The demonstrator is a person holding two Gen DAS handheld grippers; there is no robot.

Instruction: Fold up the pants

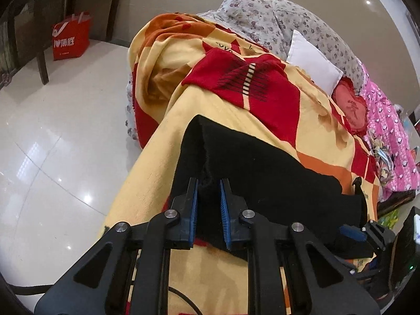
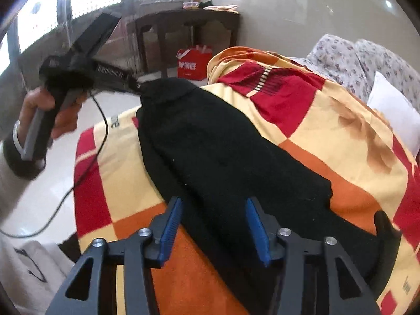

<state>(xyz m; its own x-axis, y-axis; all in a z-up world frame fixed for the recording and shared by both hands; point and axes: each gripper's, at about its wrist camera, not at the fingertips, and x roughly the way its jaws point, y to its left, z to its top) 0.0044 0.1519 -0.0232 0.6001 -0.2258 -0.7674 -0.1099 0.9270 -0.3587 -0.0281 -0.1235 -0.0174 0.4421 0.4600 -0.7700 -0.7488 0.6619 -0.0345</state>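
Right up close, the left claw is pinched tight on a raised ridge of the black pants, blue pads biting into the cloth, and in the right wrist view that same claw is at the far tip of the garment, a person's hand on its handle. The right claw stands spread over the near end, fabric lying between its pads but not squeezed. The pants stretch long and dark across the chequered yellow, red and orange blanket on the bed. They look soft, limp and fuzzy, light enough to sag wherever unsupported, so I'd take the edges or corners with both claws rather than the middle. Beyond lie a white pillow, floral bedding, and a red bag on the glossy floor
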